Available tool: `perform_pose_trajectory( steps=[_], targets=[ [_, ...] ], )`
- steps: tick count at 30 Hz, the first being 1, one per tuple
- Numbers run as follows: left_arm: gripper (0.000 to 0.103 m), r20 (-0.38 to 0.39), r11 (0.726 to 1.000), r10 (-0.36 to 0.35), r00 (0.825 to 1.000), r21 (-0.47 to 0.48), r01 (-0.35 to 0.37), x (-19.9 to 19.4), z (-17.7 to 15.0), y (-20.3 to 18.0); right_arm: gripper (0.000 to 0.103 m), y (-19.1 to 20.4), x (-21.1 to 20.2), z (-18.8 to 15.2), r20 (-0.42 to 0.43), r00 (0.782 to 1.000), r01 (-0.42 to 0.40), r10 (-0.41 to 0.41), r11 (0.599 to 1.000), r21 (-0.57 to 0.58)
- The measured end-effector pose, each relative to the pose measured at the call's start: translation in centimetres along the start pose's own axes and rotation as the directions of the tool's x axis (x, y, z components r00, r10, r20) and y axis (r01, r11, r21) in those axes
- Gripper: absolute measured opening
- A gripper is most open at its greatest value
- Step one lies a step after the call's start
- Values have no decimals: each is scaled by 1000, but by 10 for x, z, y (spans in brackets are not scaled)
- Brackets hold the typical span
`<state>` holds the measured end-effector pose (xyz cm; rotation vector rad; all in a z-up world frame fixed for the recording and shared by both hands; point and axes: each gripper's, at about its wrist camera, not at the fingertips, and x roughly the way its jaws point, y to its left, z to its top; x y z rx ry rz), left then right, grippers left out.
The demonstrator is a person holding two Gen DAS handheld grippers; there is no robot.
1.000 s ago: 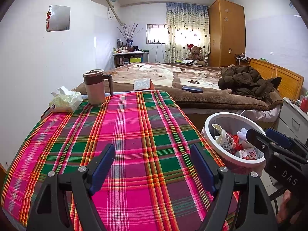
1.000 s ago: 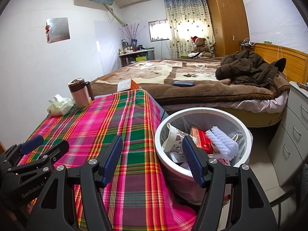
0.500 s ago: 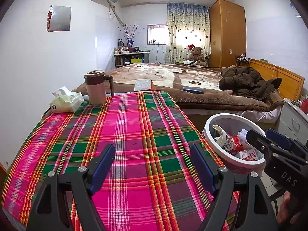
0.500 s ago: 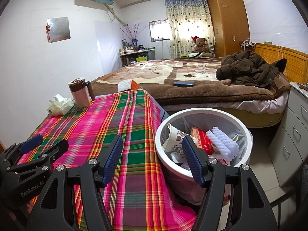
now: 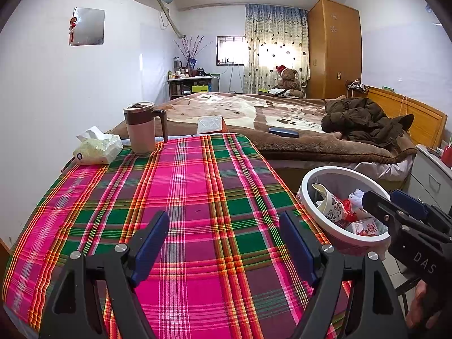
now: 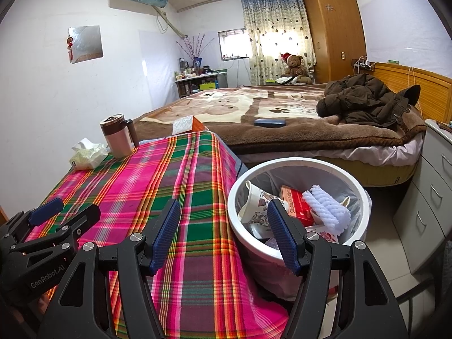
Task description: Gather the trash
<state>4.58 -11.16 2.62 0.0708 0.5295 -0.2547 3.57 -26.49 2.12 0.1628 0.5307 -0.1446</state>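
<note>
A white round trash bin [image 6: 299,163] [image 5: 308,214] stands beside the table's right edge. In it lie a patterned paper cup [image 6: 255,200], a red carton [image 6: 296,206] and a white ribbed cloth [image 6: 325,206]. My right gripper [image 6: 224,234] is open with nothing between its blue pads, over the table's right edge next to the bin. My left gripper [image 5: 224,243] is open and empty too, low over the plaid tablecloth [image 5: 183,197]. The right gripper's tips [image 5: 395,200] show over the bin in the left wrist view.
At the table's far left stand a brown and pink lidded mug [image 5: 141,130] and a tissue pack [image 5: 97,147]. A bed [image 6: 282,118] with a dark jacket [image 6: 367,99] lies behind. A grey drawer unit [image 6: 432,192] stands right of the bin.
</note>
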Motion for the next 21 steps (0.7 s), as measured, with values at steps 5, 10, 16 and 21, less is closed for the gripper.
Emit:
perform_pose_trajectory(
  steps=[5,10,16,21],
  targets=[
    [82,2,1000,-2,1000,-4,2,-1,0,1,66,-1,0,0,1,1000,0,0,1000,0],
    [82,3,1000,-2,1000,-5,2,-1,1,1,66,-2,0,-1,-1,1000,-2,2,1000,1],
    [82,5,1000,-1,1000,-7,1,-2,1,1,66,-2,0,-1,-1,1000,-1,1,1000,2],
    [82,0,1000,-8,1000,-2,8,-1,0,-1,66,-3,0,-1,-2,1000,-2,2,1000,1]
  ],
)
